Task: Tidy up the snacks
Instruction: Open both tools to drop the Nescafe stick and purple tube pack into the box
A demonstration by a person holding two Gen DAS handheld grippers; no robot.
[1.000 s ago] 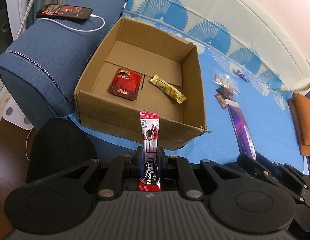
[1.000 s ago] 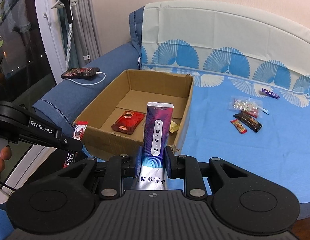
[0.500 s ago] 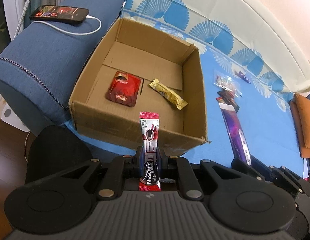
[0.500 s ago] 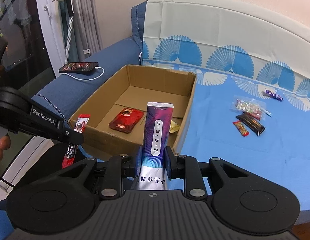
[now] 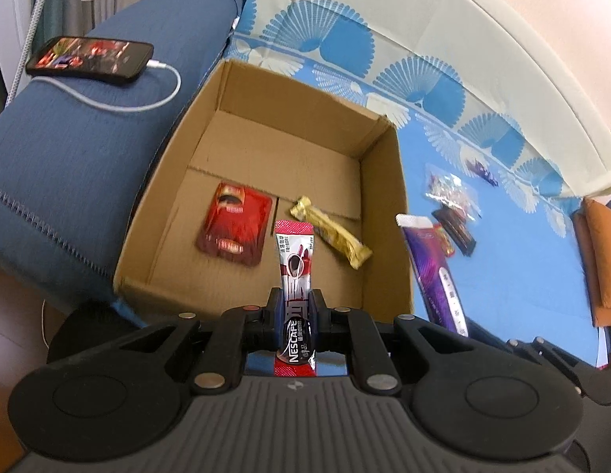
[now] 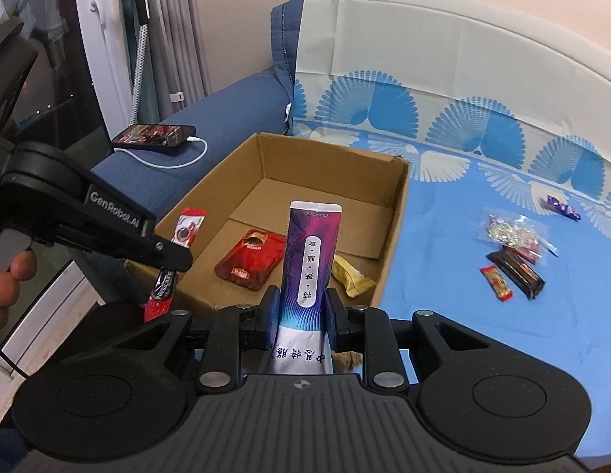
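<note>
My left gripper (image 5: pixel 295 303) is shut on a red coffee stick sachet (image 5: pixel 295 260), whose tip reaches over the near wall of an open cardboard box (image 5: pixel 386 213). My right gripper (image 6: pixel 299 311) is shut on a tall purple pouch (image 6: pixel 311 252), just short of the same box (image 6: pixel 394 213). Inside lie a red packet (image 5: pixel 234 228) and a yellow bar (image 5: pixel 333 232). In the right wrist view the left gripper (image 6: pixel 169 252) hangs at the box's near left corner with the sachet (image 6: pixel 187 228) in it. The purple pouch (image 5: pixel 433 268) shows right of the box in the left wrist view.
The box sits on a blue patterned sofa cover (image 6: pixel 483 315). Several small snack packets (image 6: pixel 510 252) lie on the cover to the right. A phone (image 5: pixel 90 57) with a white cable rests on the dark blue armrest (image 5: pixel 68 149). A hand (image 6: pixel 5 283) holds the left gripper's handle.
Both grippers have moved toward the box with their packets still held. The box looks larger in both views, and the sachet's tip now overlaps the box's inside.
</note>
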